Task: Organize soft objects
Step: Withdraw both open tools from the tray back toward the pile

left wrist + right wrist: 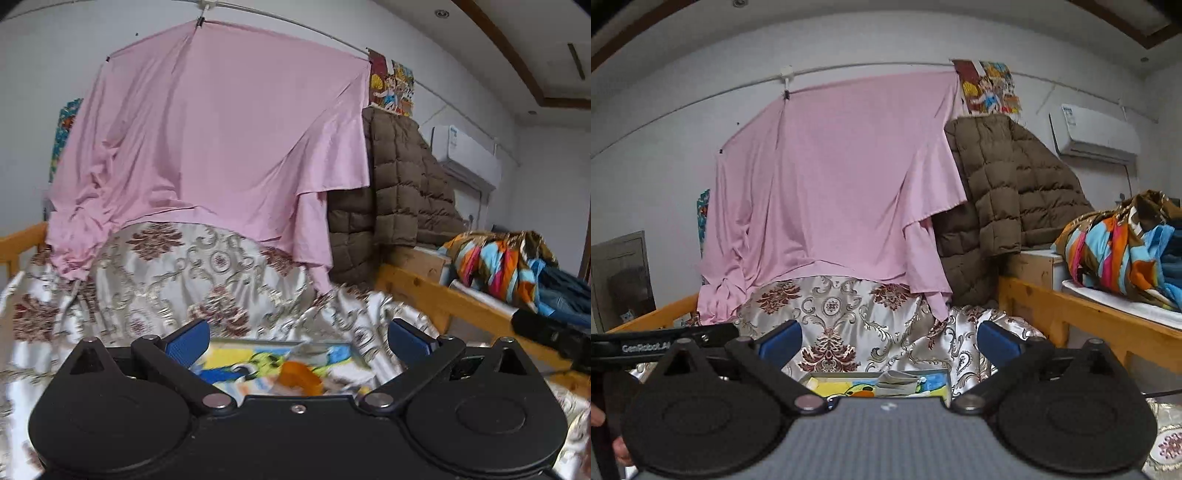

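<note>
My left tongs [297, 341] stand wide apart with nothing between the blue pads [186, 341]. My right tongs [888, 341] are spread just as wide and are empty too.

Just below and beyond both pairs, a folded cartoon-print cloth [280, 363] lies flat on the bed, showing yellow, blue and an orange patch. In the left view it is blurred. In the right view the same cloth [886, 382] sits low between the two arms, clear of the pads.

It rests on a silvery bedspread [159, 280] patterned with dark red flowers, which rises into a mound toward the head of the bed. A pink sheet [221, 140] hangs from a wall line and drapes over the top of that mound.

At the bed's right edge runs a wooden rail [436, 299], with a brown quilted coat [402, 184] hanging beside the sheet. Past the rail a bundle of bright striped fabric [498, 262] lies on a neighbouring ledge.

In the right view the other gripper's black body [657, 345] shows at the left, with fingers [598, 417] of a hand at the frame's edge.
</note>
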`<state>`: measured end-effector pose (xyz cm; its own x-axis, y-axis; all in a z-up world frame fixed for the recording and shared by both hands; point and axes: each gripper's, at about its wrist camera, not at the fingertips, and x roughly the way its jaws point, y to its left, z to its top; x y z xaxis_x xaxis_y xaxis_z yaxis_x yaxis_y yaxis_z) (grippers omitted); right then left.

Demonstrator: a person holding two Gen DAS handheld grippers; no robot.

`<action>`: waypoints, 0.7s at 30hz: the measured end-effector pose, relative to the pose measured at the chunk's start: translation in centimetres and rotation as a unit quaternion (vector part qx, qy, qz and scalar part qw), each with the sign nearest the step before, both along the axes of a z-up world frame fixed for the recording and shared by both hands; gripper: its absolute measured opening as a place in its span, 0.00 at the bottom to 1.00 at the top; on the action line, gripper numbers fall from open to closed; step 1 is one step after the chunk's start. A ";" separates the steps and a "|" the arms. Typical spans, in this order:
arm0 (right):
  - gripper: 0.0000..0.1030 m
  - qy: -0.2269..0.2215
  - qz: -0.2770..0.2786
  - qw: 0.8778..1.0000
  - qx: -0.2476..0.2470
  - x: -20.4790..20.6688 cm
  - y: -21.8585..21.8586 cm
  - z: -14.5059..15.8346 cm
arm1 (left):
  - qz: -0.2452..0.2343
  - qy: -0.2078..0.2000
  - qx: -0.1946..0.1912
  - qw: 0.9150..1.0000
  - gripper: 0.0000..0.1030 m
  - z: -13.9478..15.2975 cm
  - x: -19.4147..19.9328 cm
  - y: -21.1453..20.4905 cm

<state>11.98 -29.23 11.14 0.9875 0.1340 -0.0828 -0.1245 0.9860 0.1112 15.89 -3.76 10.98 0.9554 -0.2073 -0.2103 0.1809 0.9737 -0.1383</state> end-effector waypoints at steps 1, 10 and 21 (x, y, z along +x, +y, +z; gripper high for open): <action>1.00 -0.001 -0.001 1.000 0.002 -0.7 0.3 -0.2 | 0.005 0.002 0.008 1.000 0.99 -0.2 -0.8 0.3; 1.00 0.018 -0.001 1.000 0.021 -5.7 2.7 -2.4 | 0.052 0.029 0.067 0.996 0.99 -1.8 -6.1 2.6; 1.00 0.087 0.005 0.996 0.025 -9.5 5.9 -6.2 | 0.074 0.073 0.091 0.990 0.99 -4.1 -10.5 5.5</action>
<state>2.51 -23.32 4.95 0.9575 0.1519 -0.2453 -0.1089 0.9776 0.1802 5.38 1.69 6.83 0.9288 -0.0134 -0.3703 0.0251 0.9993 0.0270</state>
